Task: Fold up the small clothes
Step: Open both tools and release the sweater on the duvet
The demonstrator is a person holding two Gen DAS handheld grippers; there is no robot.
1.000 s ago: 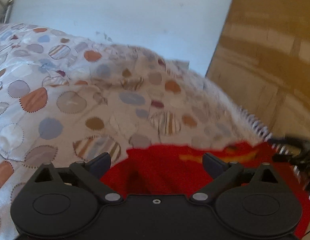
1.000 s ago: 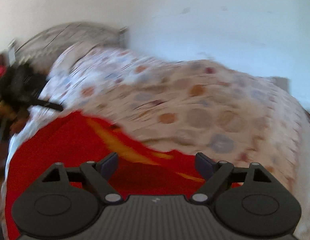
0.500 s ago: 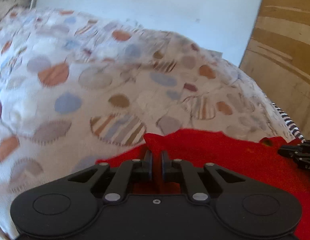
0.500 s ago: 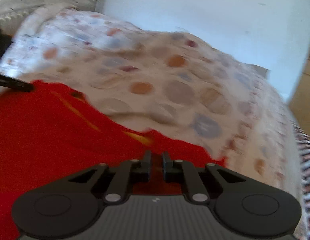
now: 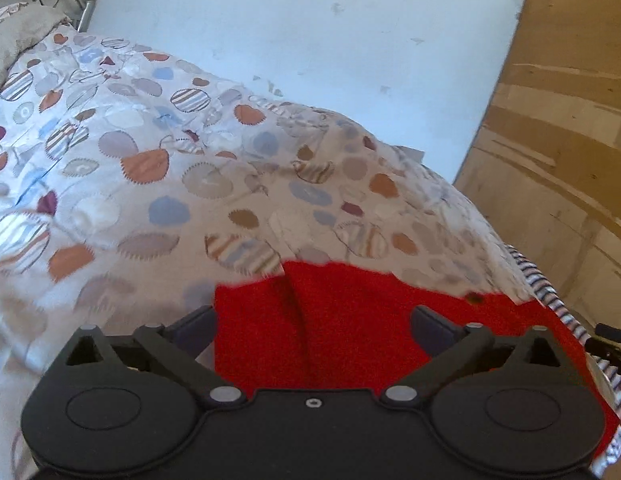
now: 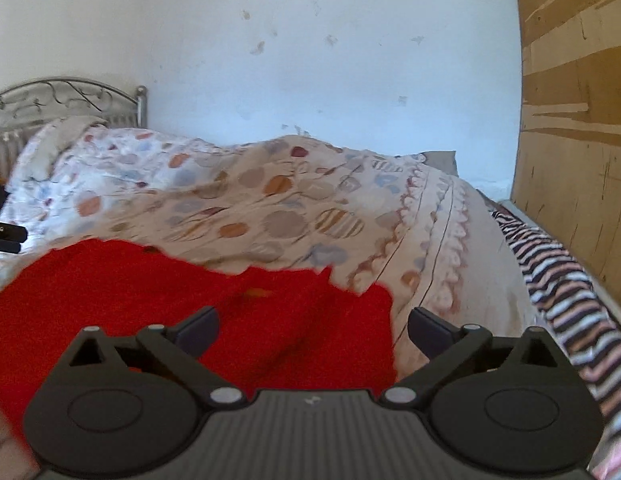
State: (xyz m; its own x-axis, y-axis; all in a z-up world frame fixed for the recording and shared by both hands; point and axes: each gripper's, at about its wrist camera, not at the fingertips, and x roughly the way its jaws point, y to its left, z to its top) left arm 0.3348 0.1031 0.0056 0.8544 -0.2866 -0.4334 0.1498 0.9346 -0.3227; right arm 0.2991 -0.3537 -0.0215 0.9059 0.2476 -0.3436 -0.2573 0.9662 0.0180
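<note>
A small red garment (image 5: 350,320) lies on the patterned quilt (image 5: 190,184), with a crease running down its near part. My left gripper (image 5: 312,320) hangs just over its left portion; the jaws are opening, spread wide, and the cloth lies under the gap with no pad pressing on it. In the right wrist view the red garment (image 6: 170,300) fills the lower left. My right gripper (image 6: 312,324) is over its right edge, its jaws opening too, wide apart and free of the cloth. The other gripper's tips show at the frame edges, the right gripper (image 5: 610,344) and the left gripper (image 6: 6,236).
The quilt (image 6: 290,208) covers a bed with a metal headboard (image 6: 62,100) and a pillow (image 5: 18,36) at the far left. A white wall (image 6: 310,60) stands behind. A wooden panel (image 6: 570,120) rises at the right, and a striped cloth (image 6: 558,272) runs along the bed's right edge.
Half a second ago both grippers were shut on the red garment's far edge; now both stand wide open and the cloth lies released on the quilt.
</note>
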